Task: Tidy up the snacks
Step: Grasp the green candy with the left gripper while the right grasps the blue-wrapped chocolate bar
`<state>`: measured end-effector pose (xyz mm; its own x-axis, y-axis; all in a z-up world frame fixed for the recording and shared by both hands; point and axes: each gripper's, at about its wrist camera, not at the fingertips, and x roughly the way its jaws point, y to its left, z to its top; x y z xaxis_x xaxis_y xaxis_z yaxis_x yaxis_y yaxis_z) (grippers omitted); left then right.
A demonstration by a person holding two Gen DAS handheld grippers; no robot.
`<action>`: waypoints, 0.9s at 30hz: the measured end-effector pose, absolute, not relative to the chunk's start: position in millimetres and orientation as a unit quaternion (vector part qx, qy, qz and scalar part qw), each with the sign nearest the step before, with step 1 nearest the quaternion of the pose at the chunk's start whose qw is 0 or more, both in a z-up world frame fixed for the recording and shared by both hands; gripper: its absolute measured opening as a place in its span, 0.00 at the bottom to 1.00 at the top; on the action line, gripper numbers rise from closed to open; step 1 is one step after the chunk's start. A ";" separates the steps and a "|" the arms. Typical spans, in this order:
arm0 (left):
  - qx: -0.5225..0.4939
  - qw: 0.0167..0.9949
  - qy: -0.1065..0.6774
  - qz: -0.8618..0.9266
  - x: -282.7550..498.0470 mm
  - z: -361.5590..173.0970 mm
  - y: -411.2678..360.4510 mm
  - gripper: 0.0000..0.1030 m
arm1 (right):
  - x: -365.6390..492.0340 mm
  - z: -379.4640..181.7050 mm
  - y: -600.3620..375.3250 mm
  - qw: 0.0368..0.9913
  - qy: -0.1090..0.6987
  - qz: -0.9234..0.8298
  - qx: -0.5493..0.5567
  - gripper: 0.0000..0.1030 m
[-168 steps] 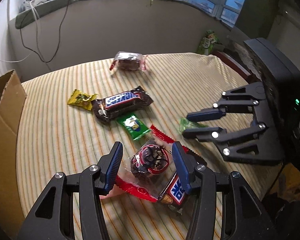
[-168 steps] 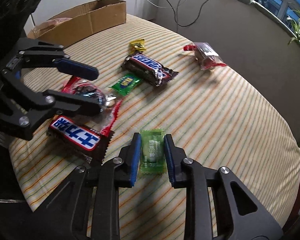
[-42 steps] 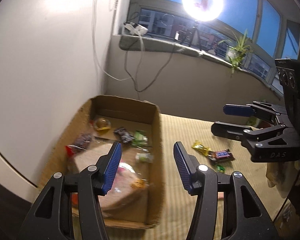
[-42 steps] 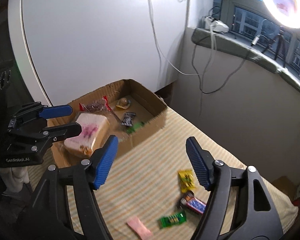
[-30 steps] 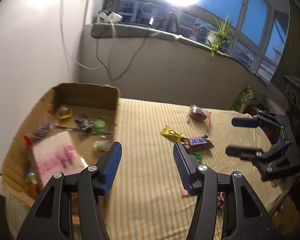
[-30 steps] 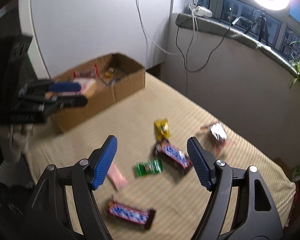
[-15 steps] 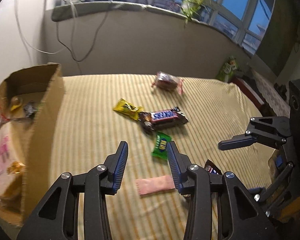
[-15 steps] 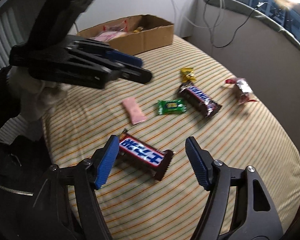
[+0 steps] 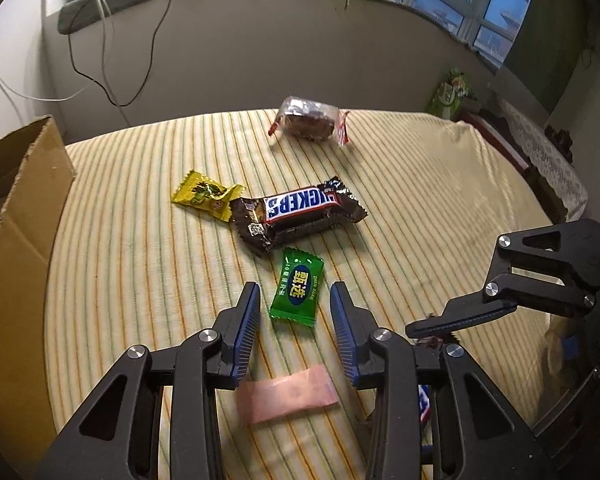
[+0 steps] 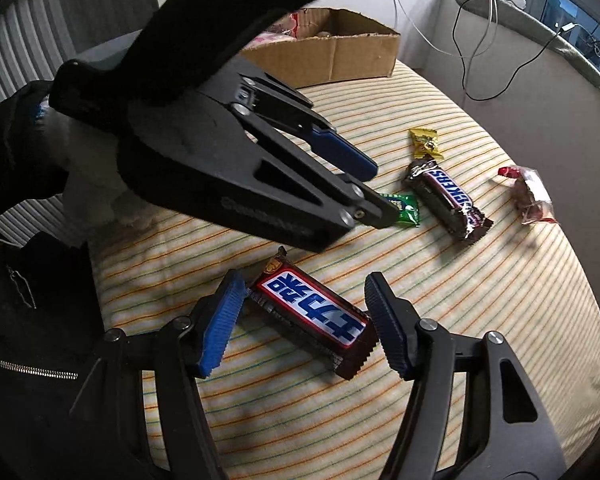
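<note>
My left gripper (image 9: 296, 308) is open, its fingers either side of a small green candy (image 9: 298, 289) on the striped cloth; a pink wrapper (image 9: 286, 398) lies under it. Beyond lie a Snickers bar (image 9: 298, 212), a yellow candy (image 9: 204, 195) and a clear-wrapped brown snack (image 9: 308, 123). My right gripper (image 10: 304, 320) is open, its fingers either side of a second Snickers bar (image 10: 312, 314), not closed on it. The left gripper (image 10: 374, 200) crosses the right wrist view and partly hides the green candy (image 10: 406, 208). The other Snickers bar (image 10: 446, 198) lies beyond.
A cardboard box (image 9: 16, 216) stands at the left edge of the table, holding snacks; it also shows at the back in the right wrist view (image 10: 340, 50). The right gripper (image 9: 460, 322) sits at the table's right edge. Cables hang on the wall behind.
Both grippers have left the box, swung back over the table and dropped low. The left now brackets the green candy, the right brackets the second Snickers bar. Both are empty.
</note>
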<state>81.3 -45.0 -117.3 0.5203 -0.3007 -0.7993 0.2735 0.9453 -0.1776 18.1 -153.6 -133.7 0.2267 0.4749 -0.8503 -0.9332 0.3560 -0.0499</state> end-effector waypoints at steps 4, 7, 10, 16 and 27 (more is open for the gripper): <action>-0.004 0.871 0.463 -0.163 83.6 -120.7 -48.3 0.31 | 18.9 -136.5 -154.3 0.723 0.397 0.488 -0.286 0.62; 0.002 0.872 0.463 -0.160 85.2 -120.5 -50.2 0.27 | 19.4 -136.2 -157.0 0.724 0.401 0.485 -0.283 0.59; 0.013 0.873 0.461 -0.156 85.6 -121.2 -52.9 0.24 | 19.6 -136.4 -161.1 0.723 0.408 0.482 -0.279 0.56; 0.027 0.877 0.456 -0.151 85.5 -122.5 -54.9 0.20 | 22.8 -136.7 -168.6 0.721 0.424 0.479 -0.266 0.55; 0.026 0.877 0.455 -0.149 84.0 -122.1 -54.2 0.19 | 27.1 -133.4 -175.6 0.715 0.427 0.486 -0.265 0.56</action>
